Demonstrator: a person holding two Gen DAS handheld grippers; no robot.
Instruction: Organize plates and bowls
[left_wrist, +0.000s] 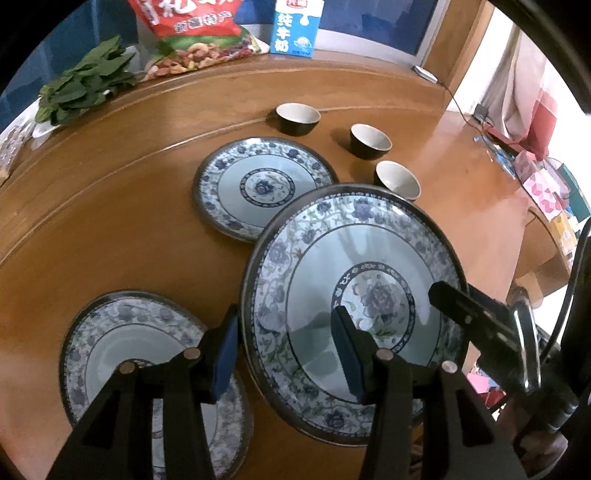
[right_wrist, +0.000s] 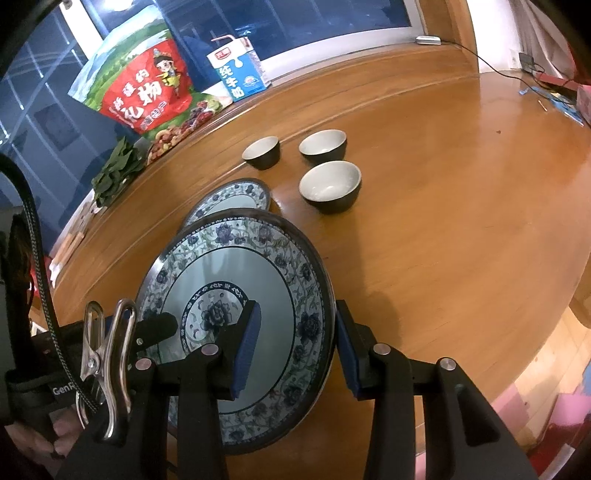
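A blue-and-white floral plate (left_wrist: 351, 291) (right_wrist: 240, 280) is held up over the wooden table between both grippers. My left gripper (left_wrist: 288, 350) is shut on its left rim. My right gripper (right_wrist: 299, 347) is shut on its right rim; its finger (left_wrist: 461, 306) shows in the left wrist view. A second plate (left_wrist: 264, 186) (right_wrist: 236, 197) lies flat beyond it. A third plate (left_wrist: 147, 373) lies at the near left, partly under my left fingers. Three dark bowls with pale insides (left_wrist: 298, 117) (left_wrist: 370, 140) (left_wrist: 397, 180) sit behind; in the right wrist view they stand at the back left (right_wrist: 261, 150), back right (right_wrist: 323, 144) and front (right_wrist: 330, 184).
A red snack bag (right_wrist: 147, 92), a milk carton (right_wrist: 240, 70) and leafy greens (right_wrist: 114, 170) stand along the table's (right_wrist: 443, 240) far edge by the window. Boxes and cables (left_wrist: 543, 184) clutter the right end. The table's right edge drops to the floor.
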